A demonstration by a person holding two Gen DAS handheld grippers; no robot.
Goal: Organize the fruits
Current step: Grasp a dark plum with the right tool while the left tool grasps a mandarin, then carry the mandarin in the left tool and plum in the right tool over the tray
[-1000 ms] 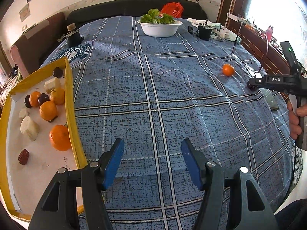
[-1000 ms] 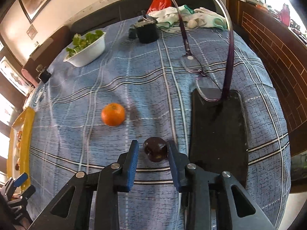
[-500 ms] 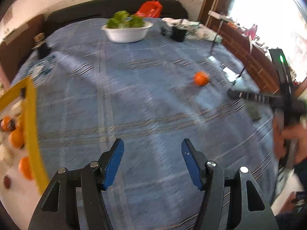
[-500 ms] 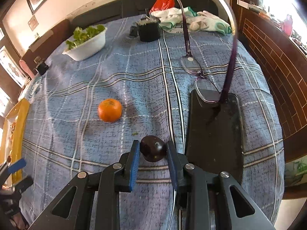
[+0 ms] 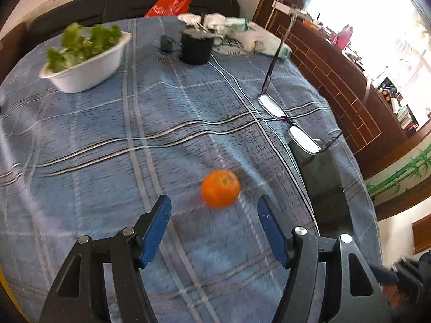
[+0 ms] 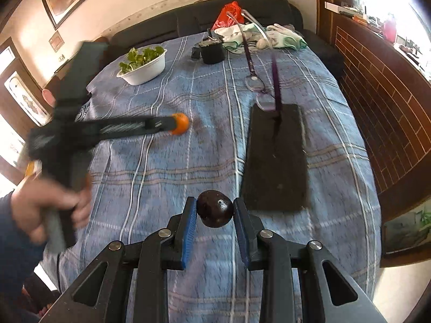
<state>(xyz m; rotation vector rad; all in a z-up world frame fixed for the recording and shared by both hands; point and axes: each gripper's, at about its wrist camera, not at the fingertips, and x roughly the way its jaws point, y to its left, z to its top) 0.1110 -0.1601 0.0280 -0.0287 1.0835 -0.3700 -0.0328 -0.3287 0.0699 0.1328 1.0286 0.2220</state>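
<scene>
The right tool [image 6: 214,211] was clamped on a dark purple, glossy round plum [image 6: 215,208], its blue-padded fingers [image 6: 189,224] pressing the fruit from either side and holding it above the blue plaid-covered surface [image 6: 204,145], just left of a flat black rectangular slab [image 6: 276,158]. The plum looked nearly spherical, slightly broader than tall, with a small pale dimple turned towards the camera and to the right. The left tool [image 5: 214,227] stood wide open and held nothing, its jaws spread to either side of a small, bright orange tangerine [image 5: 220,188] that lay on the cloth just beyond the fingertips. The tangerine was round, with no clear long axis, its stem dimple facing up; it was slightly blurred. Beyond sat a white bowl of green leaves [image 5: 86,64], a black cup [image 5: 196,47] and a pair of purple-framed glasses [image 5: 289,123]
</scene>
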